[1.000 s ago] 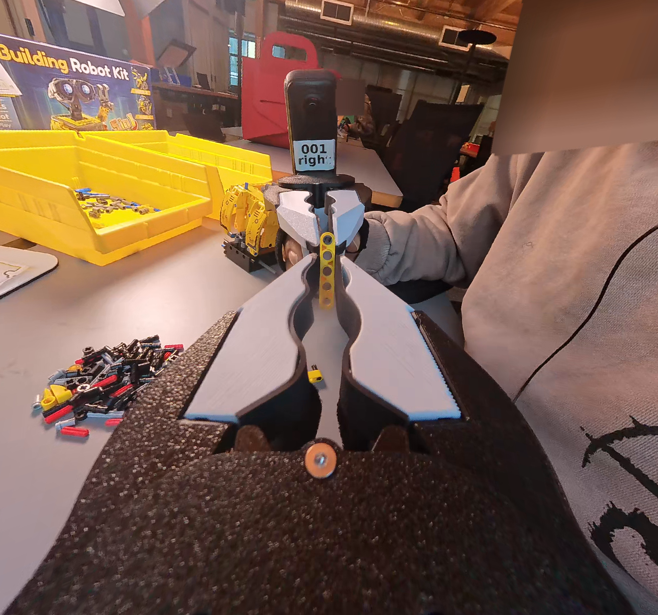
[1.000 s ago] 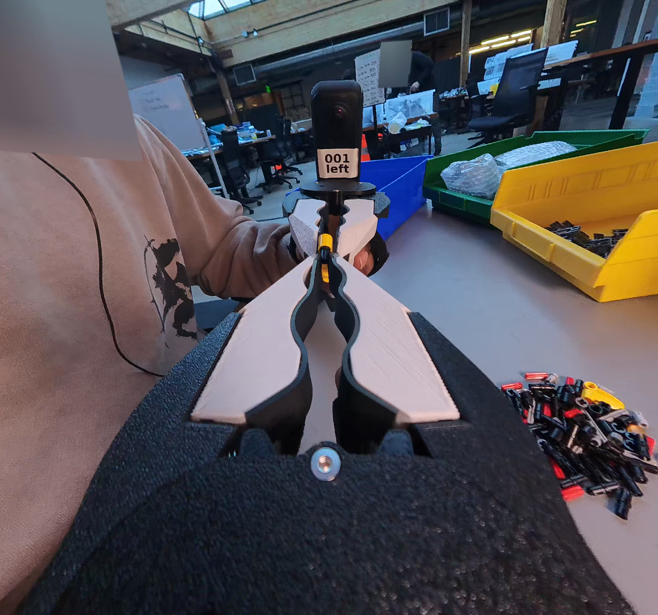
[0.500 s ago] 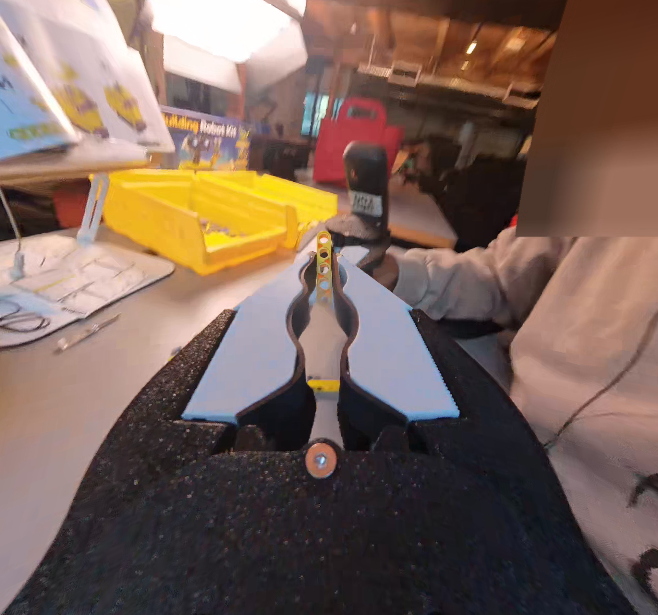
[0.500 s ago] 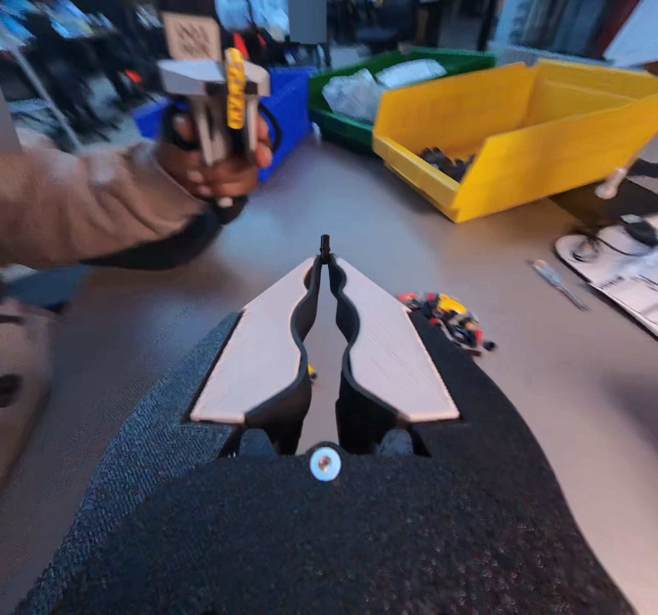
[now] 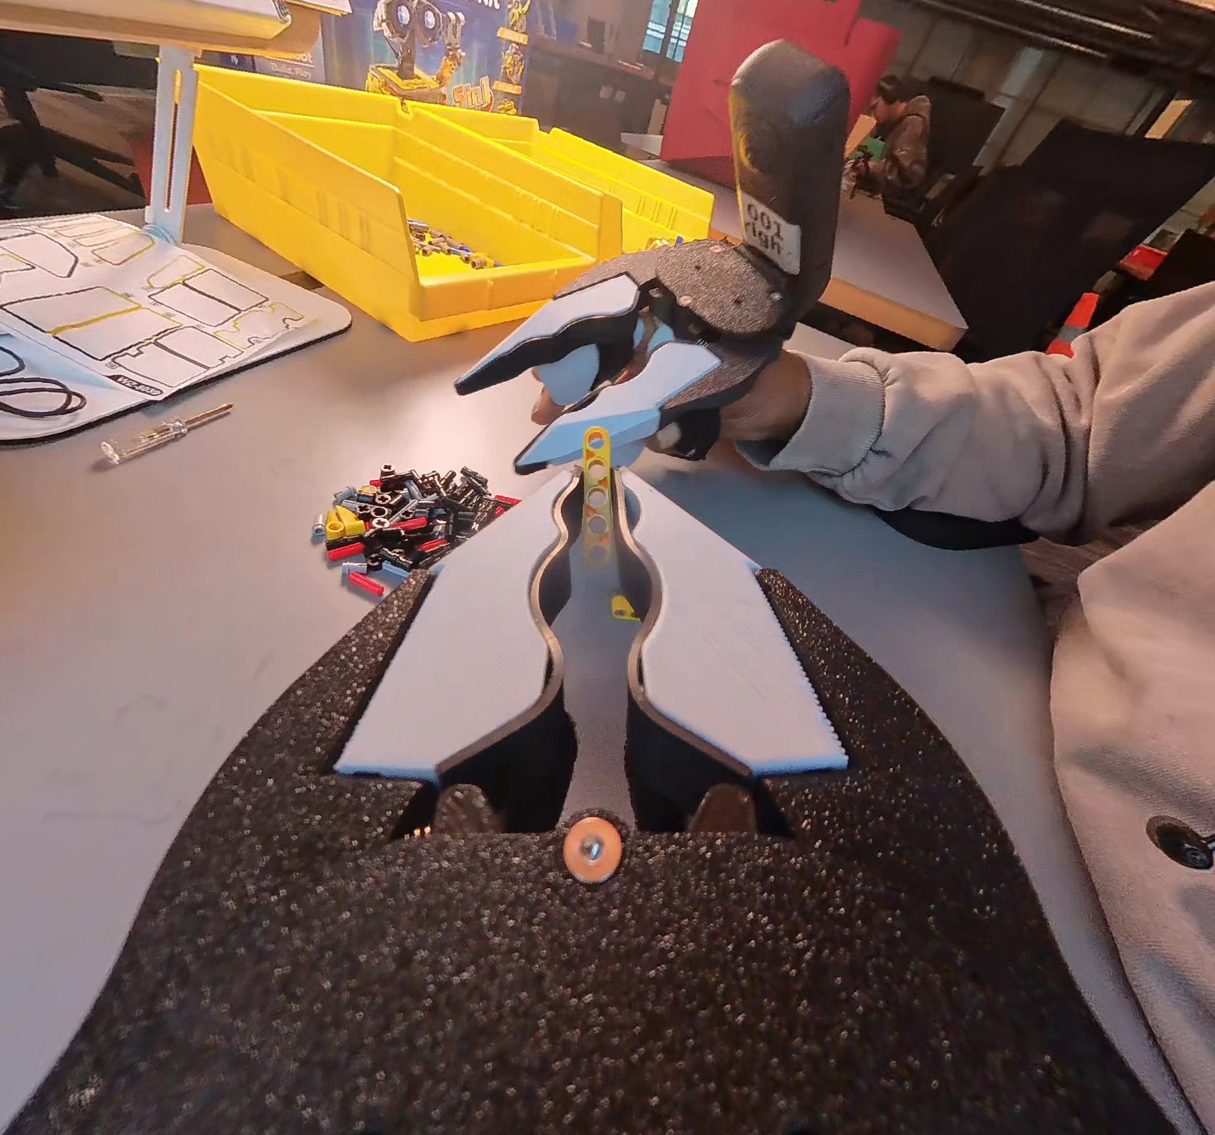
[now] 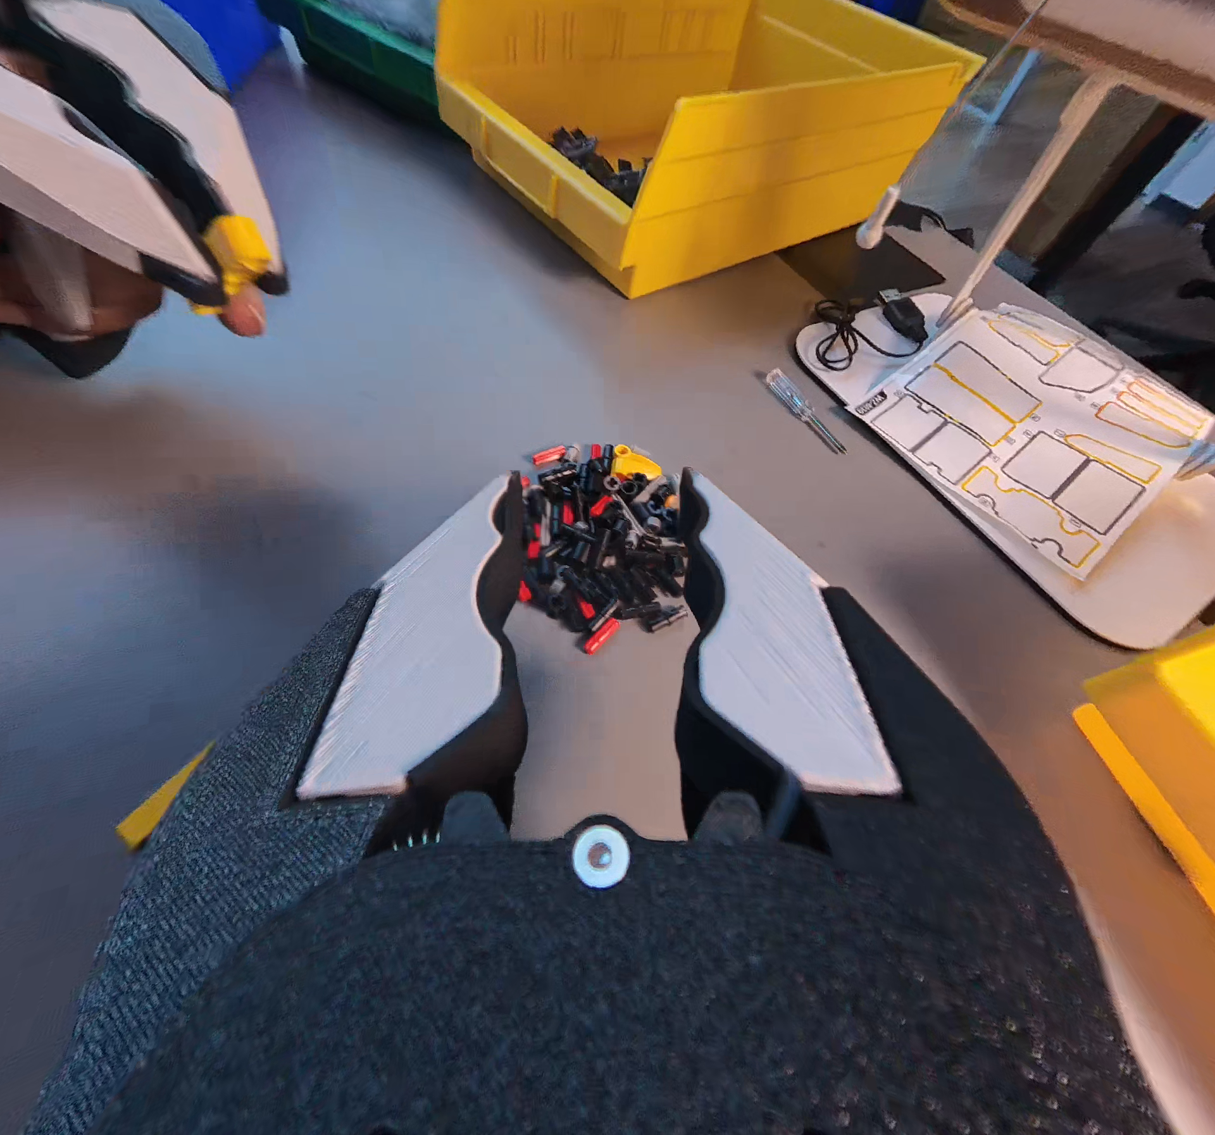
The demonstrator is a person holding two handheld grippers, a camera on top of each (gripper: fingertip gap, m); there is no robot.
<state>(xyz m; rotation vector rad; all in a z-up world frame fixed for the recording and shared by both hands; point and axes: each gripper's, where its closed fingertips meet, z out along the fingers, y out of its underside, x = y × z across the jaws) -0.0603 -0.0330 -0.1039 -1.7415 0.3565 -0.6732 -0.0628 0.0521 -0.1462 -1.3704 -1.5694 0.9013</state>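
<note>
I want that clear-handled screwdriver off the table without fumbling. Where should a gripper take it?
Probably across the clear handle of the screwdriver, from straight above: it lies flat and alone on the table, and the handle is thicker than the thin shaft.

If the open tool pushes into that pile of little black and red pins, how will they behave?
The pile of pins is loose, so it would likely scatter. Many pieces look cylindrical and may roll on the smooth grey table. They look small and probably light, so the right tool could easily nudge them.
</note>
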